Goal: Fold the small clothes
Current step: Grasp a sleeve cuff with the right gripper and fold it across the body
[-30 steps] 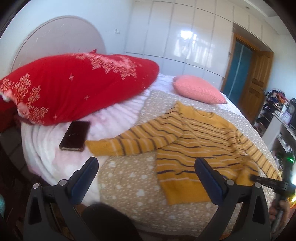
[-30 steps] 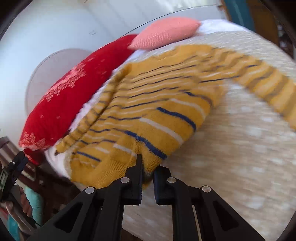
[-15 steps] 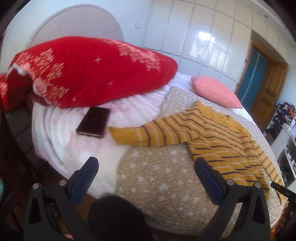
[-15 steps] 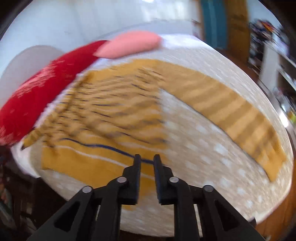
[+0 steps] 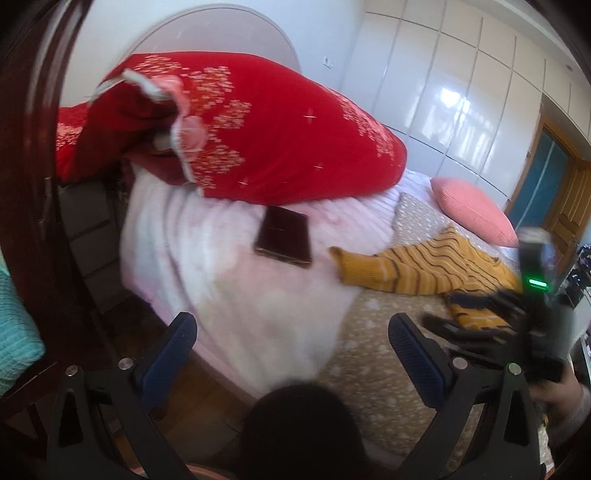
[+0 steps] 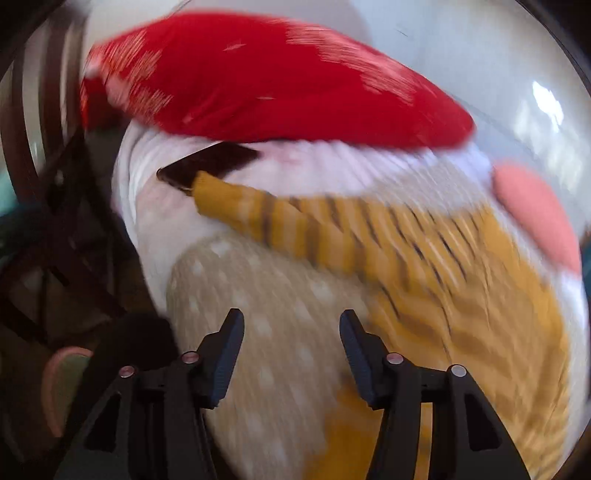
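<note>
The yellow striped sweater (image 5: pixel 436 269) lies flat on the bed's dotted beige blanket (image 5: pixel 373 339), one sleeve stretched onto the pale pink cover (image 5: pixel 221 280) with its cuff just beside a dark phone (image 5: pixel 283 236). A big red pillow (image 5: pixel 266 140) sits behind. Both the left gripper (image 5: pixel 291 339) and the right gripper (image 6: pixel 291 332) hang over the bed's near edge, jaws spread apart and holding nothing.

A home bedroom is shown. A bed (image 5: pixel 236 302) with a rounded headboard (image 5: pixel 221 33) is seen, covered by a dotted beige blanket (image 5: pixel 373 369), with a red pillow (image 5: pixel 280 147) and a pink cushion (image 5: pixel 472 210). Glossy white wardrobe doors (image 5: pixel 443 85) and a wooden door (image 5: pixel 569 206) are seen behind.
</note>
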`<action>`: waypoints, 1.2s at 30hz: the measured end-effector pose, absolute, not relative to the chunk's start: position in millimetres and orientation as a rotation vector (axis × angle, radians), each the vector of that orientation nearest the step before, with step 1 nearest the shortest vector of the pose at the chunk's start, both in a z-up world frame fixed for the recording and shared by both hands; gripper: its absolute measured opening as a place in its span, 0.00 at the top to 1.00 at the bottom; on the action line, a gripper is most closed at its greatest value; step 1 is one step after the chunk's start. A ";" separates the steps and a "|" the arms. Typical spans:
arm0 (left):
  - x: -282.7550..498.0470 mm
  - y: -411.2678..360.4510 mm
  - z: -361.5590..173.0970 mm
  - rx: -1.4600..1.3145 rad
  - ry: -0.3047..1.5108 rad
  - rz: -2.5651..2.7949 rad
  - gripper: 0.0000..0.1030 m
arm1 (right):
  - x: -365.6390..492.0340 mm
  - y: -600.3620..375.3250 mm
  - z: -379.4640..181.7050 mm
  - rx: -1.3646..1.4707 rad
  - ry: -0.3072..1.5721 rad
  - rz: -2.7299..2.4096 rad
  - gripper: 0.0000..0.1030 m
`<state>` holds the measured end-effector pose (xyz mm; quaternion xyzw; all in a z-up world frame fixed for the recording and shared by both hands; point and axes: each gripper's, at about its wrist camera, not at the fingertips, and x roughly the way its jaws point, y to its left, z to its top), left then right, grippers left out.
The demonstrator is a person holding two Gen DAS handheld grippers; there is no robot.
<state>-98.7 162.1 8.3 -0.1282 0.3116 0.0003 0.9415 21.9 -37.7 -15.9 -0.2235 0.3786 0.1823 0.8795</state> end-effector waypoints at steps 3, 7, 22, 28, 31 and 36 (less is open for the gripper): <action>-102.0 175.1 1.4 -0.277 0.643 0.005 0.00 | 44.4 4.9 -34.9 -0.612 0.768 0.350 0.42; -106.7 194.4 -8.8 -0.323 0.661 0.018 0.00 | 80.4 40.2 -47.4 -0.691 0.800 0.323 0.90; -104.9 184.7 3.7 -0.304 0.644 -0.043 0.00 | 102.2 -102.7 213.6 -0.477 0.463 0.099 0.93; -93.3 144.9 16.0 -0.251 0.659 -0.111 0.00 | 97.7 -290.2 156.3 -0.281 0.685 -0.132 0.93; -83.7 117.2 21.8 -0.215 0.678 -0.158 0.00 | 89.9 -391.5 98.4 -0.160 0.851 -0.297 0.82; -71.1 72.0 26.3 -0.154 0.693 -0.214 0.00 | 38.4 -497.1 34.9 0.015 0.930 -0.458 0.68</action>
